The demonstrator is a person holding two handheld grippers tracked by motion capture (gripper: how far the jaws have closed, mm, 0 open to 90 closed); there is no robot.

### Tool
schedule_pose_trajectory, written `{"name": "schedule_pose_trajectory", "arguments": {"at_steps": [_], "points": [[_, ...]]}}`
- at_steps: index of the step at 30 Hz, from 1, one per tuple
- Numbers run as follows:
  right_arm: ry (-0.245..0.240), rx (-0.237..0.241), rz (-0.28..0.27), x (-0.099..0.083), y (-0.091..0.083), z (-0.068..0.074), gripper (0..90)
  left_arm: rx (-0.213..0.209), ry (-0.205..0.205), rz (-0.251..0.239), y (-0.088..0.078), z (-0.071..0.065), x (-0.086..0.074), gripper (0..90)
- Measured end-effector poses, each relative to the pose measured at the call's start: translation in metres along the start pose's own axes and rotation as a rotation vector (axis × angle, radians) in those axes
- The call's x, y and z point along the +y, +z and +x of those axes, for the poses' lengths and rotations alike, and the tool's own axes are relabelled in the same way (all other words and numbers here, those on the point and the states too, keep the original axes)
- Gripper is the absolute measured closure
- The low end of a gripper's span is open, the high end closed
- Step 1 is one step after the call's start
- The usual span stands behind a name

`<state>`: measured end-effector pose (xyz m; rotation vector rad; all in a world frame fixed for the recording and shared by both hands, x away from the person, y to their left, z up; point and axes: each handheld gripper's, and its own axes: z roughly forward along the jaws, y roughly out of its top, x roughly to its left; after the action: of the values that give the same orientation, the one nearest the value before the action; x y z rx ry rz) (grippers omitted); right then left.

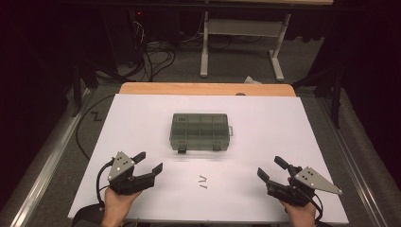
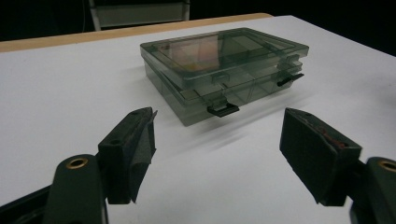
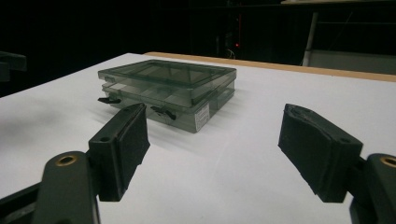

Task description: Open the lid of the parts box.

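Left gripper [image 1: 150, 161], lower left of the high view: jaws spread wide, nothing between them, held just above the sheet. Right gripper [image 1: 270, 167], lower right: jaws likewise wide and empty. Both point inward and up-frame toward the compartment box [image 1: 200, 131].

Box: smoky grey translucent plastic, flat rectangular organiser, lid down, inner dividers visible through the lid. Two dark latches on the near long edge, both sticking outward in the left gripper view [image 2: 223, 109]; small tab on its right short end. White label on one end wall in the right gripper view [image 3: 202, 116].

Box lies at frame centre, well apart from both grippers, bare sheet on all sides. Small dark marks [image 1: 203, 181] on the sheet between the grippers.

Surface: white sheet [image 1: 293, 123] over a wooden tabletop [image 1: 208, 89], its edge showing at the far side. Beyond: grey floor, cables [image 1: 156, 56], white table frame [image 1: 241, 33], dark surroundings.
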<state>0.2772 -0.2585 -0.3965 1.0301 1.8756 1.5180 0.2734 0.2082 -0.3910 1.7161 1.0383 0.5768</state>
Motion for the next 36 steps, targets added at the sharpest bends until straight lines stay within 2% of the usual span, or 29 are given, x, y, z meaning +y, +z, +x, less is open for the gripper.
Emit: {"name": "schedule_pose_trajectory", "arguments": {"at_steps": [6,9,13,18,27,31,36], "points": [[0.004,0.005,0.009,0.001,0.004,0.000,25.8,0.009,0.004,0.015,0.001,0.001,0.001,26.5],[0.002,-0.002,-0.002,0.002,0.004,0.001,26.5,0.005,0.024,0.026,0.002,-0.001,0.001,26.1],[0.011,0.001,-0.007,0.004,0.006,0.001,26.5,-0.013,0.012,0.023,0.003,0.000,0.002,25.7],[-0.007,-0.002,-0.009,0.007,0.009,0.001,26.3,-0.017,-0.004,0.019,0.004,0.002,0.003,27.2],[-0.012,-0.003,-0.014,0.011,0.014,0.000,25.8,-0.023,-0.028,-0.005,0.003,0.004,0.007,28.9],[-0.015,0.009,-0.005,0.013,0.018,-0.001,25.8,-0.016,-0.016,0.004,0.008,0.006,0.010,27.7],[-0.018,0.031,0.003,0.022,0.032,-0.001,26.4,-0.020,-0.009,0.025,0.016,0.008,0.017,28.5]]}}
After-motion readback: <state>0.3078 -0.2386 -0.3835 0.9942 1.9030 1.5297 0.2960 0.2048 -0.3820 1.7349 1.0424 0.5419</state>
